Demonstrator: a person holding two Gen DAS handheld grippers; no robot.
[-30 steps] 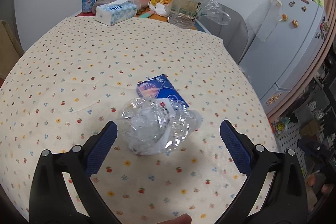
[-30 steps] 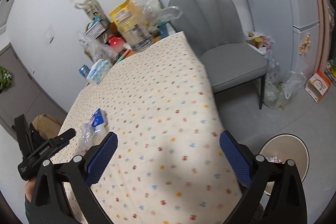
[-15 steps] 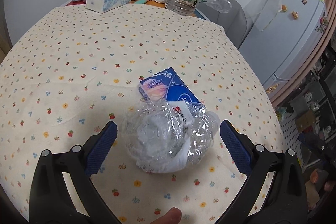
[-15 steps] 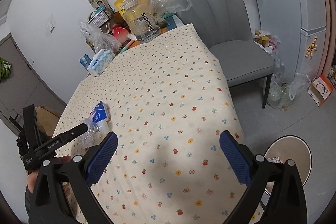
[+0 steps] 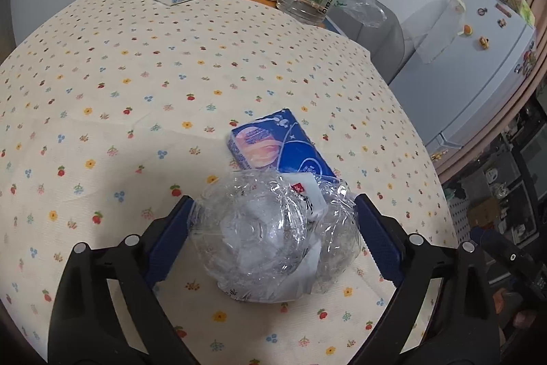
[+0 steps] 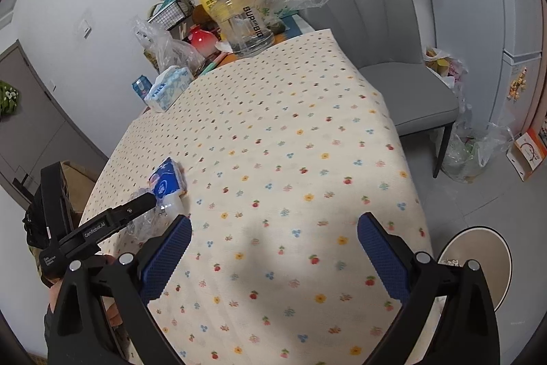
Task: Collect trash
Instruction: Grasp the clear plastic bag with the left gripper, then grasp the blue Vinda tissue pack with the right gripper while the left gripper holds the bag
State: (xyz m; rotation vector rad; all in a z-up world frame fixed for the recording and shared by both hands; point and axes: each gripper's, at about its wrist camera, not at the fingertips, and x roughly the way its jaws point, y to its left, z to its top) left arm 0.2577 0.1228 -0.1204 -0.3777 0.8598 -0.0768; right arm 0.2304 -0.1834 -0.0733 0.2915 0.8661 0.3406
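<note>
A: Left wrist view: the left gripper (image 5: 273,228) has come down and forward over the last second, so the crumpled clear plastic bottle (image 5: 273,238) that lay ahead of it now sits right between its blue pads (image 5: 171,238).

B: Pinching yet?

A: Not firmly. The jaws have just been closing a little from full spread, and the pads stand at the plastic's edges; I'd call them still spread, with the bottle inside. The blue tissue pack (image 5: 277,142) lies just behind it, touching, on the flowered tablecloth (image 5: 136,74).

B: And the right wrist view?

A: The right gripper (image 6: 273,259) hangs spread and empty over bare cloth, having drifted across the table. The trash bin (image 6: 478,255) shows on the floor past the table's corner.

B: So squeezing comes next, then the bin.

A: Likely; thin plastic may buckle or slip.
</note>
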